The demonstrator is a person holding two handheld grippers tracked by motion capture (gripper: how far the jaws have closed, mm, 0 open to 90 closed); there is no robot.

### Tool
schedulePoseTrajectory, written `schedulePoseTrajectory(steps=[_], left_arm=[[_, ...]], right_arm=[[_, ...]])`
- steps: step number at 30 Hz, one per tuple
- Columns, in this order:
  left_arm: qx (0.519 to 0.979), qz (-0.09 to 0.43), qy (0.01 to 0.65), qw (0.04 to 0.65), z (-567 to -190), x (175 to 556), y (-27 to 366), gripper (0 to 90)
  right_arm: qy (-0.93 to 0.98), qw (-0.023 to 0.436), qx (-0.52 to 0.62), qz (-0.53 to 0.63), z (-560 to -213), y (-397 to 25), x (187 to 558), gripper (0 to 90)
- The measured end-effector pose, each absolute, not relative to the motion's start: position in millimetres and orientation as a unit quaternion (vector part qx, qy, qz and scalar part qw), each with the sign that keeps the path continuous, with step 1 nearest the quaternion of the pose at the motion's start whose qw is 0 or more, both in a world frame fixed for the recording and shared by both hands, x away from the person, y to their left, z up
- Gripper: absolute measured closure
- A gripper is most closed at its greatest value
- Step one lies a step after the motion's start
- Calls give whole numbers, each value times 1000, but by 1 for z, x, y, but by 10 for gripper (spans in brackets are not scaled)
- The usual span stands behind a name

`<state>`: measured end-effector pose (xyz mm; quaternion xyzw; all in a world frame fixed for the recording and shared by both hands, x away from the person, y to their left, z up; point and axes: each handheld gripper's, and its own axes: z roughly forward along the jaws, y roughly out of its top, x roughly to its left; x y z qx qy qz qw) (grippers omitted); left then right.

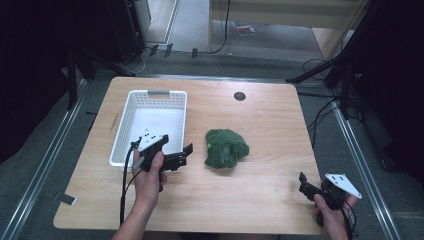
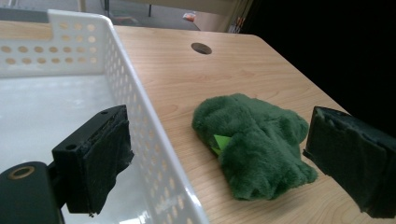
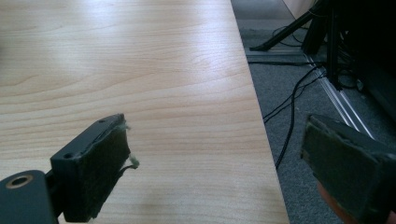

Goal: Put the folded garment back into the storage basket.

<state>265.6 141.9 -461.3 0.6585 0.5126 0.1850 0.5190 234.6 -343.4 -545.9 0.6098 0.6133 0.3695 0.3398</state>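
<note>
The high view looks forward and down over the whole desk [image 1: 260,130]. The left gripper view sits low and close, facing the desk's far right corner. The right gripper view skims the desk's right edge. All three views share the desk top.

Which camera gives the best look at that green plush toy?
The left gripper view: the plush toy lies close, between the open jaws, showing its fur and a light green tag. The high view shows it small, lying beside the basket. The right gripper view looks across bare table.
</note>
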Motion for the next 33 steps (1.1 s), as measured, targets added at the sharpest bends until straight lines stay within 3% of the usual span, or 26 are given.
schedulePoseTrajectory(steps=[9, 19, 33], left_arm=[[664, 180, 507, 519, -460, 269, 120, 70], [680, 173, 494, 514, -462, 271, 99, 5], [699, 160, 478, 507, -470, 271, 66, 0]], right_arm=[[614, 340, 609, 370, -546, -343, 235, 82], [613, 345, 606, 372, -546, -343, 234, 82], [614, 347, 600, 378, -546, -343, 232, 13]])
